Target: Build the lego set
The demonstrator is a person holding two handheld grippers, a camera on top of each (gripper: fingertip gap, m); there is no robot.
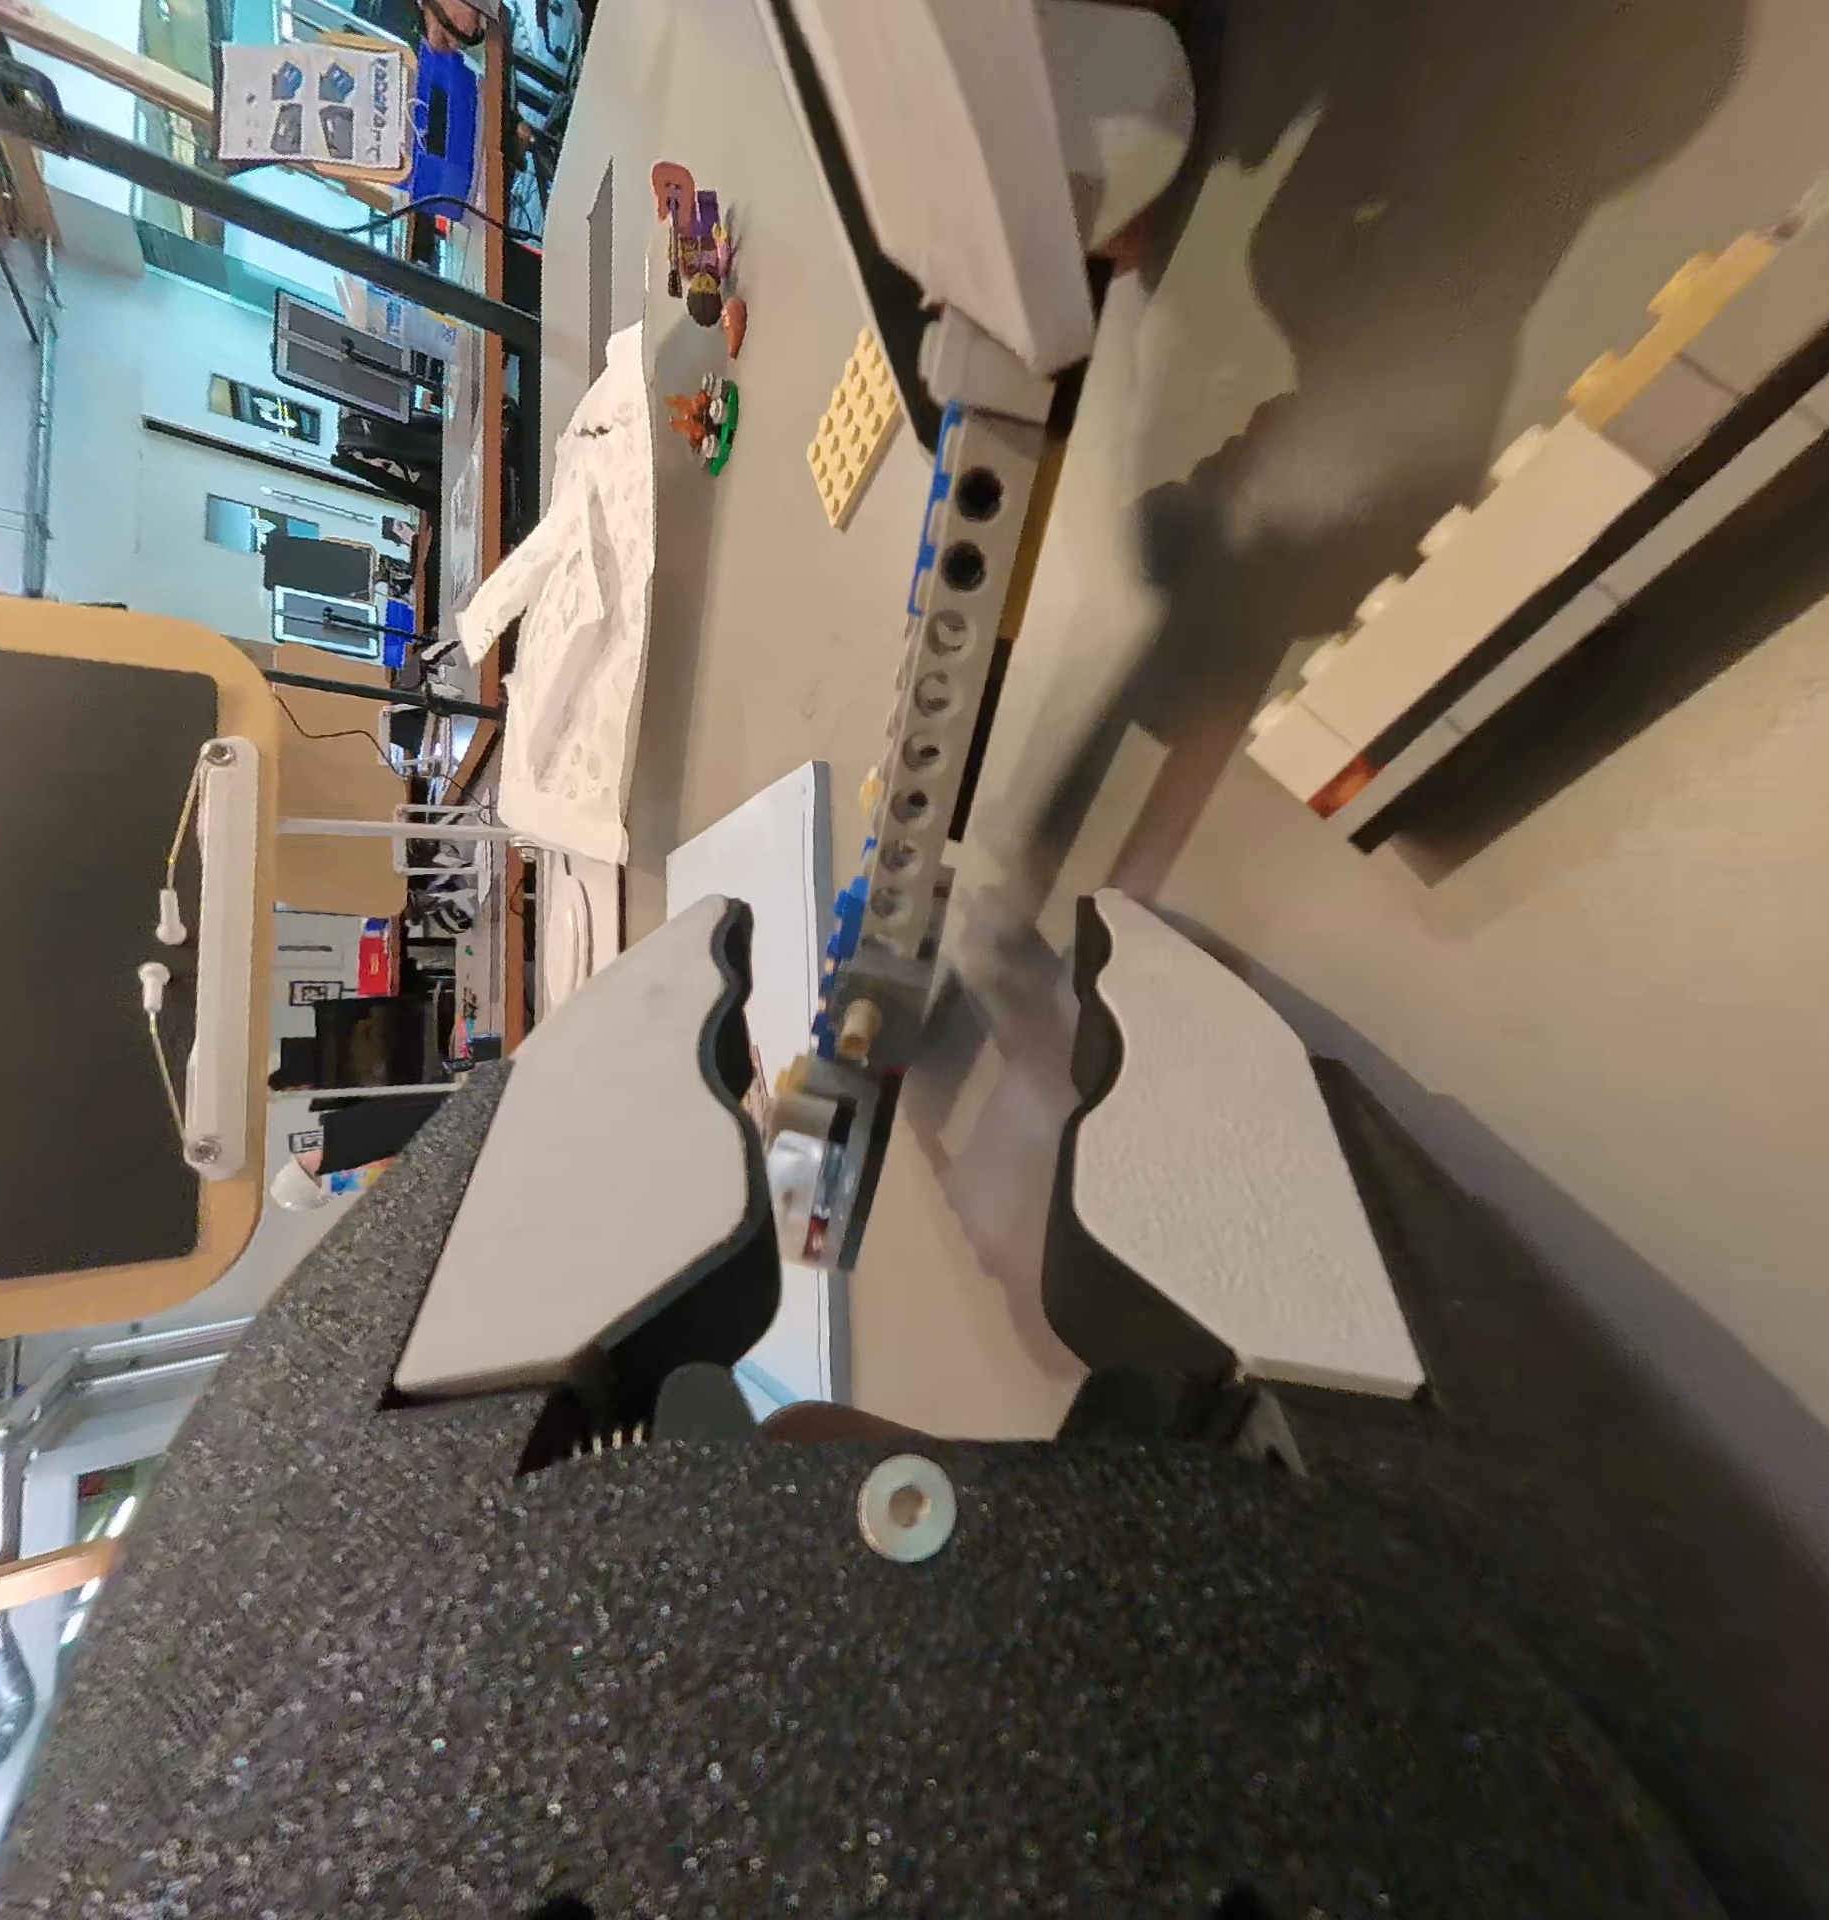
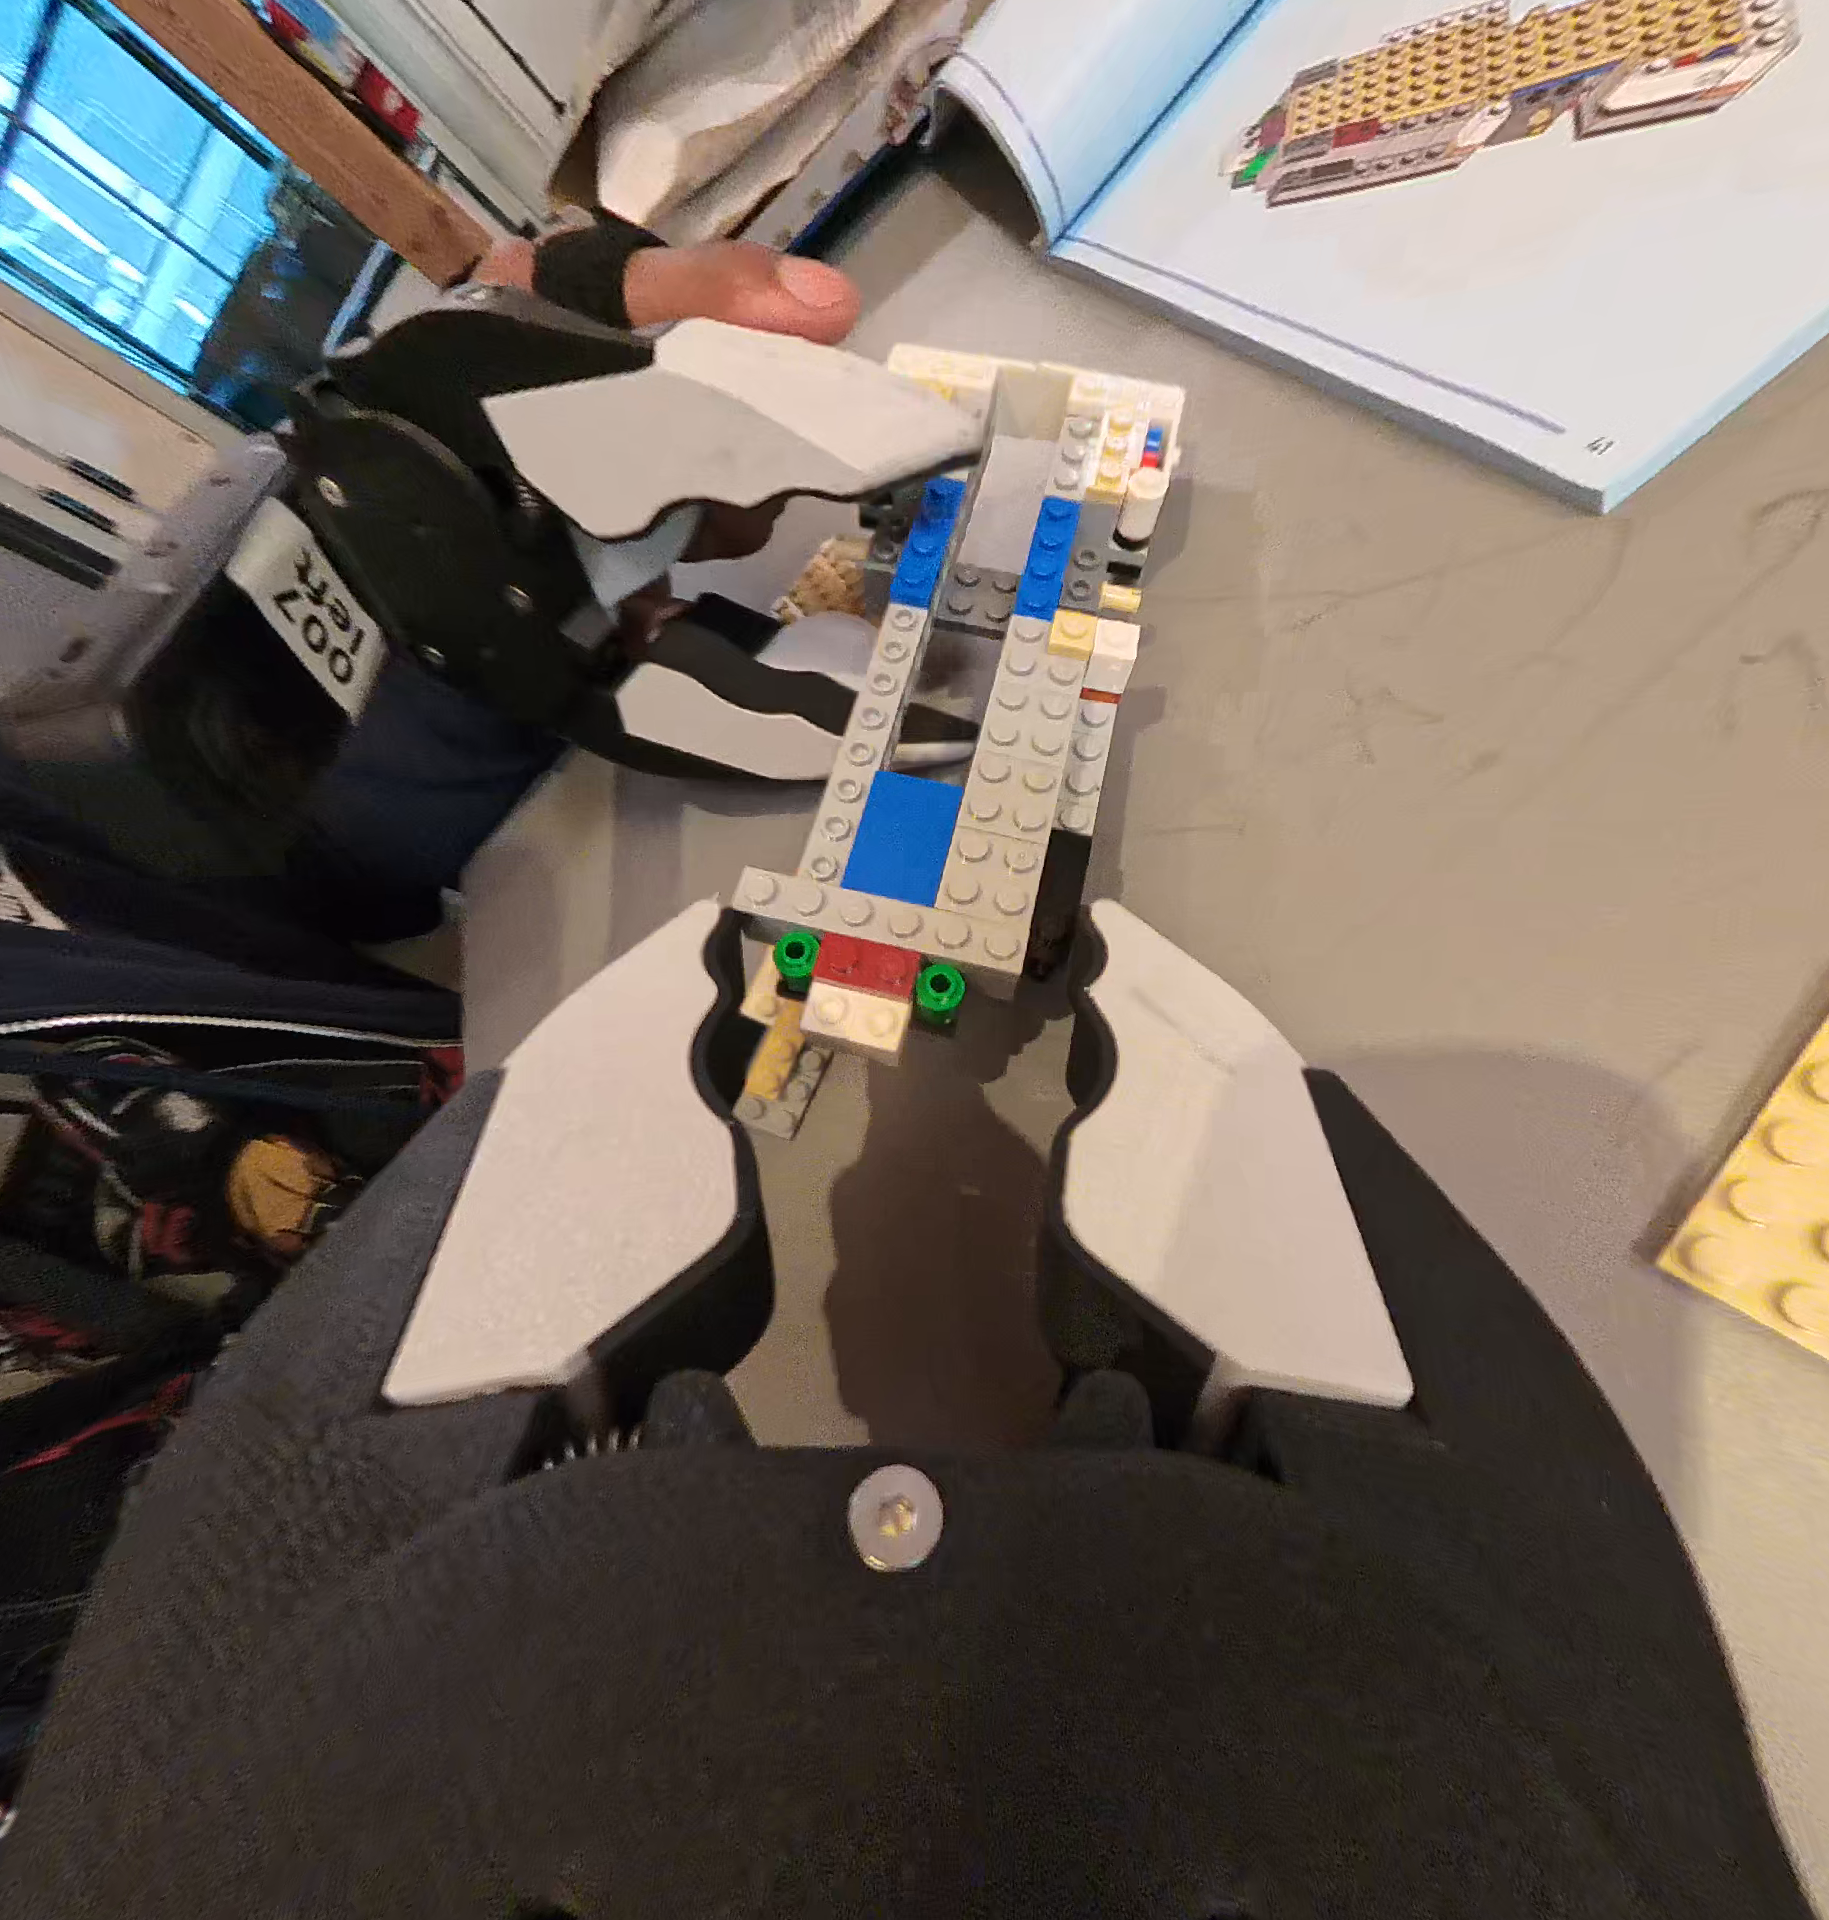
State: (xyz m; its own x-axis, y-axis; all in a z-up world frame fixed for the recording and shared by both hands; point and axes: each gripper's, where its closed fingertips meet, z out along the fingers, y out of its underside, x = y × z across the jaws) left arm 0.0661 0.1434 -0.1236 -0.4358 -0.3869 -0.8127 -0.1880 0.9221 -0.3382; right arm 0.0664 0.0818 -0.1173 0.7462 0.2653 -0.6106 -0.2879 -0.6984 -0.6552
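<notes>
R gripper (image 2: pixel 894 935) is sitting partly open round the near end of the brick model (image 2: pixel 993 727). Both pads are pressing it, one on the grey cross-plate's end, the other on a black piece at the far side.

L gripper (image 1: pixel 910 935) is reaching in from the side and straddling the model's far half. One finger is lying over the top end w/ a thumb (image 2: pixel 754 286) resting on it, the other showing through the frame's open middle. It's about as wide open as R, but can't tell whether its pads are biting; the L wrist view is blurred there.

The model is lying btwn both grippers above the table (image 2: pixel 1409 727). It's a long, narrow frame of hard, studded plastic: mostly grey plates, smooth blue tiles, a holed grey beam along one side, red and white bricks and two green round studs at the near end.

Nearby: an open booklet (image 2: pixel 1409 260), glossy pages, and a tan studded plate (image 2: pixel 1803 1195). A small figure (image 1: pixel 697 244) is lying well apart.
</notes>
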